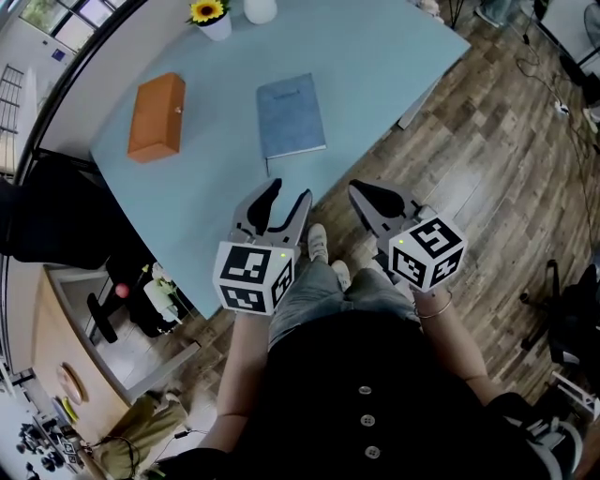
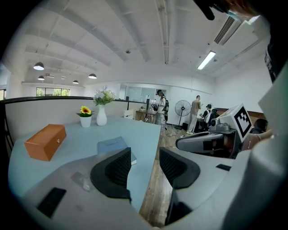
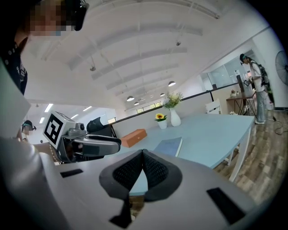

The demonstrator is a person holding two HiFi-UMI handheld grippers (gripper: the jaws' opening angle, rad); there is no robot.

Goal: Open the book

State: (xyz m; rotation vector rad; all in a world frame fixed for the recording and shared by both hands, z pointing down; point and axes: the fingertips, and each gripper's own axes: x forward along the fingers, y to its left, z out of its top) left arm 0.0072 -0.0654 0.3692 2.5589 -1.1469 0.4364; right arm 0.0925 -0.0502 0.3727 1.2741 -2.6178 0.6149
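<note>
A closed blue book (image 1: 291, 115) lies flat near the front edge of the light blue table (image 1: 384, 66). Both grippers hang below that edge, over the wooden floor, apart from the book. My left gripper (image 1: 286, 202) is open with nothing between its jaws; its own view shows the book (image 2: 112, 144) just beyond the left jaw. My right gripper (image 1: 367, 199) is shut and empty, its pads meeting at the tips (image 3: 143, 156). In the right gripper view the book (image 3: 169, 145) lies ahead on the table, and the left gripper (image 3: 87, 143) shows at the left.
An orange box (image 1: 157, 116) lies left of the book. A potted sunflower (image 1: 210, 16) and a white vase (image 1: 260, 9) stand at the far edge. A black chair (image 1: 56, 211) is left of the table. People (image 2: 196, 112) and a fan (image 2: 182, 108) stand far behind.
</note>
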